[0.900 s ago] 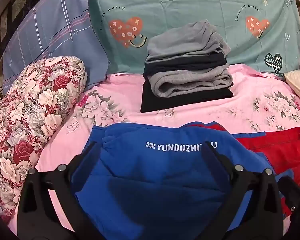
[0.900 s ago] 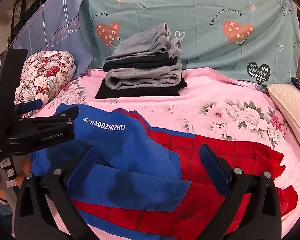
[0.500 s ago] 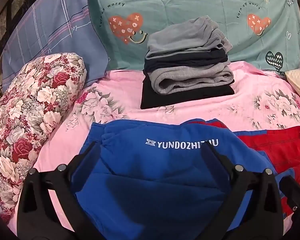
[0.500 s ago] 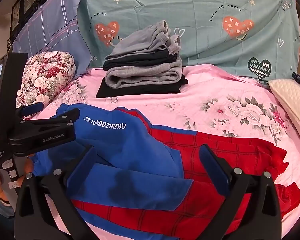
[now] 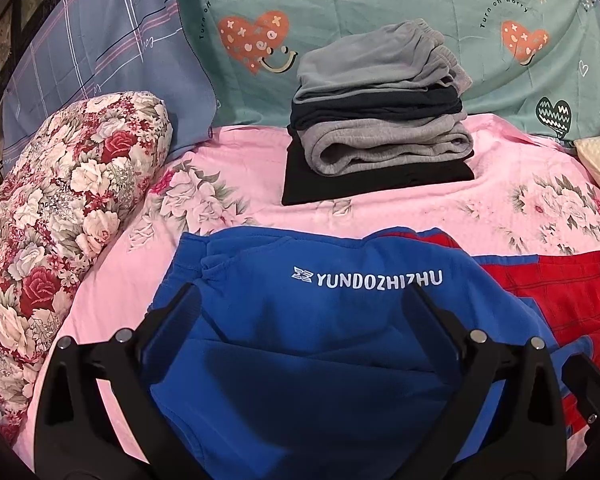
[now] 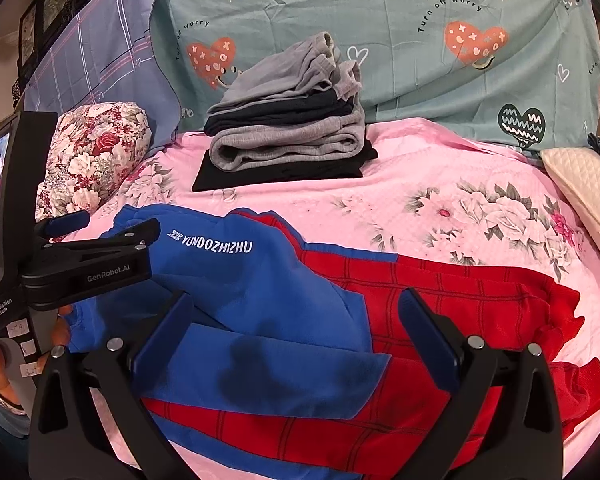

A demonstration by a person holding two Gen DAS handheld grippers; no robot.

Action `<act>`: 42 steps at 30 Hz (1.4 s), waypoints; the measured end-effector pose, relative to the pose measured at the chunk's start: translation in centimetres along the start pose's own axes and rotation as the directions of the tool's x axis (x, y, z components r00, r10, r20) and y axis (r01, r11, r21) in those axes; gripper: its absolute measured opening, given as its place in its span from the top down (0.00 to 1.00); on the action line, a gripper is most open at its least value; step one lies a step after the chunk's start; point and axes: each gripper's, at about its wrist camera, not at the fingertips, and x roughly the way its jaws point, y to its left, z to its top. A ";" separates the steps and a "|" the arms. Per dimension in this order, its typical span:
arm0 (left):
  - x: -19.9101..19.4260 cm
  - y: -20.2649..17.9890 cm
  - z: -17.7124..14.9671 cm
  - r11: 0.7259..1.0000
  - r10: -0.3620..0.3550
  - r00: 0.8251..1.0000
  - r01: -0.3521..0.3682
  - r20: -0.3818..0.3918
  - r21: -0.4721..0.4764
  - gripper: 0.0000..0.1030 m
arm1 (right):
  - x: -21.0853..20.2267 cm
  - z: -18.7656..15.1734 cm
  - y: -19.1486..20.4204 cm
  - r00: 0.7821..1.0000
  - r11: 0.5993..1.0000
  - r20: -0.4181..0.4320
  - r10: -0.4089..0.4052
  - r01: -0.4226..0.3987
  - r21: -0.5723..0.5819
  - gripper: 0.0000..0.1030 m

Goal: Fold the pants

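Your left gripper [image 5: 300,312] and right gripper [image 6: 296,316] both stand wide open with nothing held, poised over the blue and red pants [image 6: 440,300] sprawled on the pink bed [image 6: 440,176]. The blue waist section lies loosely flopped over the red legs, so a pinch here could catch only the top layer and drag the fold askew. Mind the folded stack [image 5: 380,120] just behind; a long sweep might topple it.

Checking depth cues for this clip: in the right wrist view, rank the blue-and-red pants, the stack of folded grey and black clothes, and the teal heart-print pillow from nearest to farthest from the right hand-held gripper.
1. Blue-and-red pants: directly under the right hand-held gripper.
2. Stack of folded grey and black clothes: mid-bed, ahead and slightly left.
3. Teal heart-print pillow: upright behind the stack.
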 end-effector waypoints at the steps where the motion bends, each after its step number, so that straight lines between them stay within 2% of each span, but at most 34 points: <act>1: 0.0 0.0 0.0 1.000 0.000 1.000 0.000 -0.002 -0.001 0.02 | 0.0 0.0 0.0 1.000 1.000 -0.001 0.000 0.000 0.001 0.01; 42: 0.3 0.0 -0.2 1.000 0.001 1.000 -0.001 -0.015 0.007 0.02 | 0.4 -0.2 0.2 1.000 1.000 -0.024 0.011 -0.011 0.000 0.01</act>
